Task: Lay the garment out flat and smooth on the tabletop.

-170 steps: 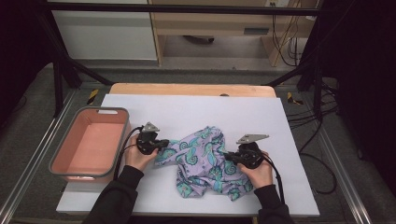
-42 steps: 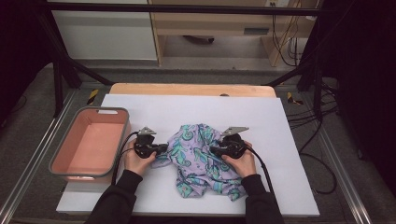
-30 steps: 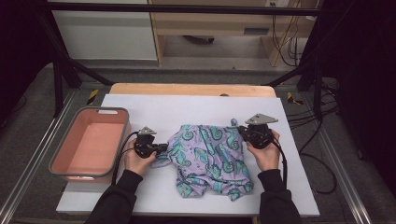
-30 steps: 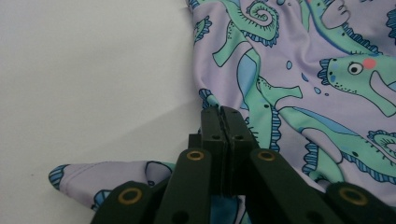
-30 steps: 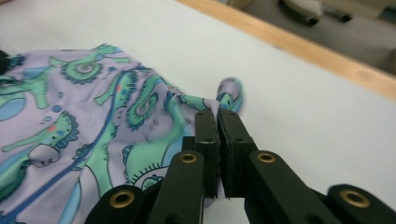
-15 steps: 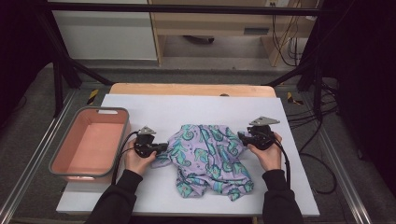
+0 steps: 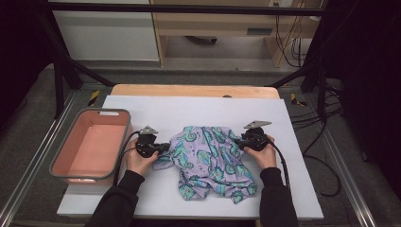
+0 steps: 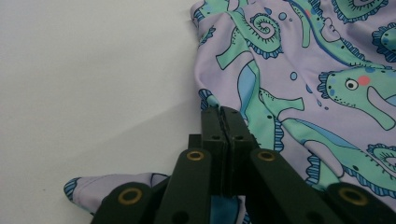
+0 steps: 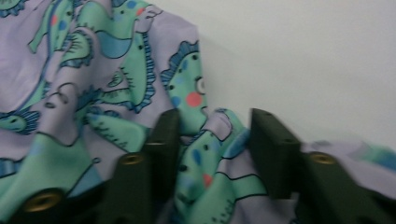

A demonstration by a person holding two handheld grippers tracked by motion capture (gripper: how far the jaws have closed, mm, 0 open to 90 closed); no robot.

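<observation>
The cloth point(image 7: 210, 163) lies in the middle of the white table point(image 7: 302, 189). It is soft and purple, with green sea horses on it. It is spread out a bit but still bumpy and wrinkled, with its lower part bunched up.

The left gripper point(image 7: 163, 148) sits at the cloth's left edge. Its two black jaws are pressed tight together, and a thin bit of the cloth's edge point(image 8: 210, 103) is pinched between them.

The right gripper point(image 7: 239, 143) is at the cloth's right edge. Its jaws have just been closing, and a fold of cloth point(image 9: 212, 140) sits in the gap between them. The jaws are still apart and do not squeeze the fold yet. I think this hand is about to grab that side.

A second ago the right gripper was up higher, by the top right corner of the cloth. Now it is lower, down on the cloth's right side. Much earlier the cloth was more scrunched up, and now it is wider. The left gripper has not moved and keeps its pinch.

With both sides held, the person could likely pull the cloth flat or fold it.

A pink bin point(image 7: 61, 163) stands to the left, well apart from the cloth.
</observation>
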